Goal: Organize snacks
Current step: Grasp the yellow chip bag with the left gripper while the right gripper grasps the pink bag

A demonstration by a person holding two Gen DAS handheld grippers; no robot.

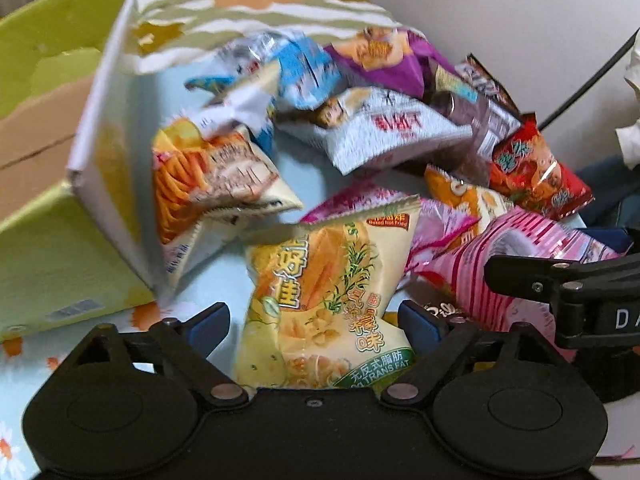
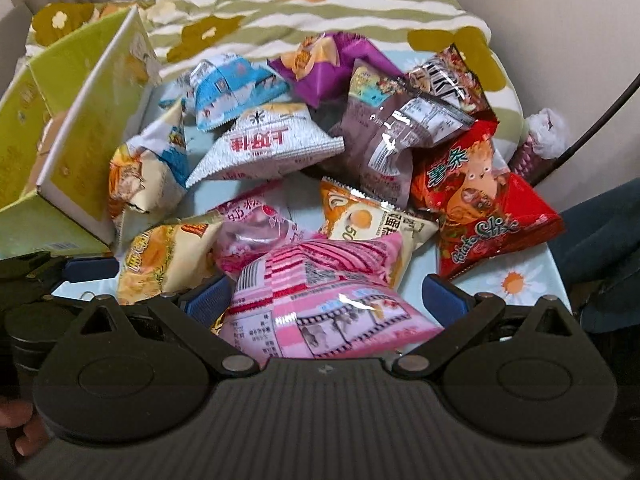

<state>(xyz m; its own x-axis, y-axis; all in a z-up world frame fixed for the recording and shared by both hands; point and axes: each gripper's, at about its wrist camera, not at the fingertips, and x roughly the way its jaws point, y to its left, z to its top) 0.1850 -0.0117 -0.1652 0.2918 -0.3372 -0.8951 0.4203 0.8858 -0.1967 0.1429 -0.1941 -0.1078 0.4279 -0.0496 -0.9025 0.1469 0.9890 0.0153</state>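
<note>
A pile of snack bags lies on a light blue flowered cloth. My left gripper (image 1: 316, 320) is open, its blue-padded fingers on either side of a pale yellow potato snack bag (image 1: 320, 304); that bag also shows in the right wrist view (image 2: 160, 256). My right gripper (image 2: 328, 300) is open around a pink striped bag (image 2: 320, 300), also seen in the left wrist view (image 1: 520, 252). I cannot tell if the pads touch the bags. A green cardboard box (image 1: 60, 160) stands open at the left; it also shows in the right wrist view (image 2: 72, 140).
Further bags: red (image 2: 480, 204), brown (image 2: 396, 136), purple (image 2: 332, 64), white (image 2: 268, 144), blue (image 2: 232, 84), orange noodle (image 1: 208, 184). A striped green blanket (image 2: 280, 4) lies behind. A wall and a black cable (image 2: 592, 128) are at the right.
</note>
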